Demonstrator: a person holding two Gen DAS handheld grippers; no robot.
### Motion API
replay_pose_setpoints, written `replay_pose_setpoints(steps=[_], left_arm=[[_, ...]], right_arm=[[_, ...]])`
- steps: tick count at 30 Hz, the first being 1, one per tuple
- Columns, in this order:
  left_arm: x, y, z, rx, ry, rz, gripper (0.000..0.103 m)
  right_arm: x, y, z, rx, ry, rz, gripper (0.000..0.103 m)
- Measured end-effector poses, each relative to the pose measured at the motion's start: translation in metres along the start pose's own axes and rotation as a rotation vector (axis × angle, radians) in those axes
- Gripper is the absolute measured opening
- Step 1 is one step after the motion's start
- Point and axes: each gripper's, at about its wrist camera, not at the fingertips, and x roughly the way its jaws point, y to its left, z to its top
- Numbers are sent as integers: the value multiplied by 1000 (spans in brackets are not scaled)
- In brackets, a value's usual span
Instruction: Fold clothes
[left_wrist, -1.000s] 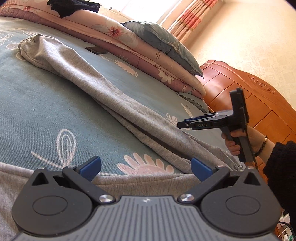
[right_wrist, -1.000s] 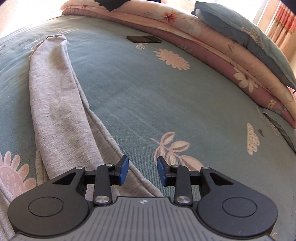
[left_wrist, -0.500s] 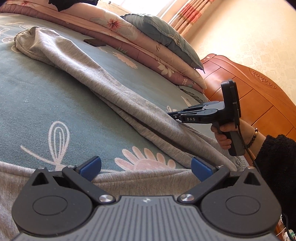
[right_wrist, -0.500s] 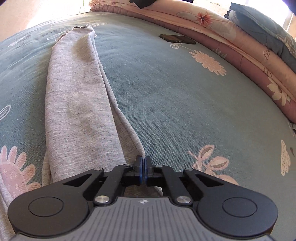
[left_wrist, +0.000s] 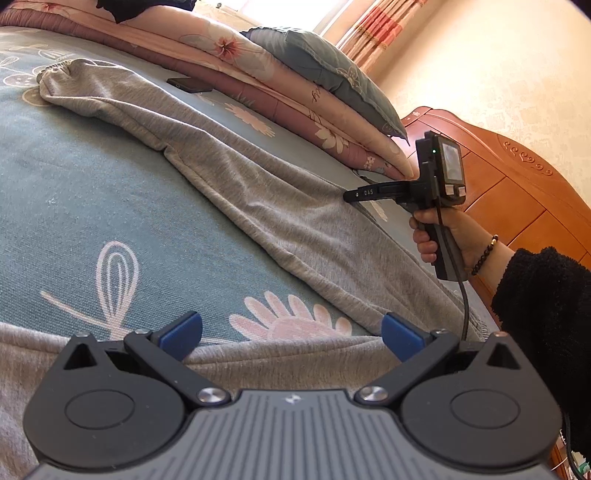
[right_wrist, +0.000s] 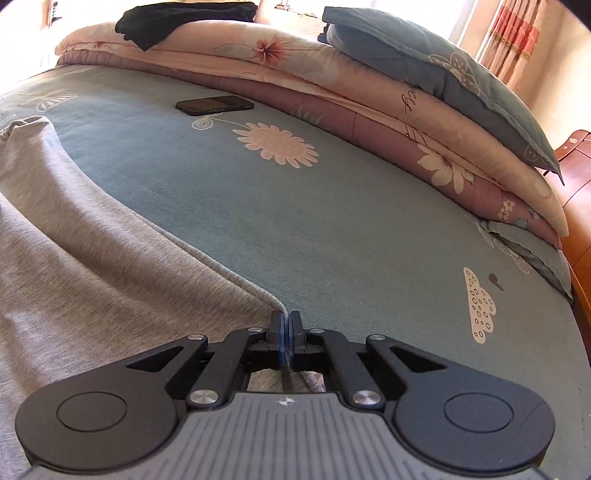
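Bed (right_wrist: 332, 221); grey trousers' (right_wrist: 92, 277) edge pinched between right fingers (right_wrist: 275, 325)

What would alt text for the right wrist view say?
The right hand-held gripper is shut on the edge of grey trousers lying on a teal floral bedspread. Behind lie a black phone and folded quilts.

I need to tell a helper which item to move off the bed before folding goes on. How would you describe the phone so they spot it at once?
Start at the stack of folded floral quilts along the far side of the bed. Just in front of it, on the teal bedspread, lies the phone, flat with its screen up. It is the only small, dark, hard-edged rectangle there, well apart from the soft grey garment.
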Motion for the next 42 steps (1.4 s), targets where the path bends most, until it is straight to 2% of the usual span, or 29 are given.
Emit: replay_pose_setpoints(steps=[3, 5, 9, 12, 14, 20, 23, 27, 28, 29, 30, 31, 34, 38, 40, 42], left_arm=[[0, 0, 0, 0, 1, 0, 102], [1, 0, 0, 1, 3, 1, 102], [-1, 1, 1, -8, 4, -6, 102], [-1, 2, 1, -18, 3, -10, 102], [0, 2, 1, -19, 2, -10, 102], [3, 0, -1, 7, 5, 4, 102], [5, -2, -2, 25, 5, 12, 102], [7, -3, -3, 44, 4, 17, 102], [7, -3, -3, 48, 3, 19, 102], [7, -3, -3, 53, 3, 21, 102], [8, -4, -3, 58, 3, 23, 102], [8, -4, -4, 63, 3, 25, 102], [8, -5, -4, 66, 3, 26, 102], [8, -3, -3, 58, 2, 21, 102], [8, -3, -3, 58, 2, 21, 102], [8, -2, -3, 58, 3, 20, 102]], right_arm=[[19, 9, -3, -11, 47, -32, 4], [25, 10, -4, -6, 89, -34, 11], [-6, -15, -3, 67, 22, -1, 26], [-38, -50, -12, 96, -5, -20, 39], [-52, -73, -25, 99, 15, -27, 49], [-63, -115, -94, 96, 135, 24, 57], [-58, -124, -124, 98, 179, 51, 57], [-48, -128, -143, 113, 188, 96, 56], [-47, -129, -145, 127, 193, 125, 50], [-47, -129, -146, 138, 192, 153, 35], [-48, -129, -147, 143, 187, 167, 24], [-50, -128, -147, 132, 180, 155, 9], [-56, -124, -145, 99, 145, 104, 8], [-53, -139, -138, 175, 103, 5, 8], [-44, -138, -137, 187, 132, -6, 9], [-38, -133, -137, 175, 166, -25, 14]])
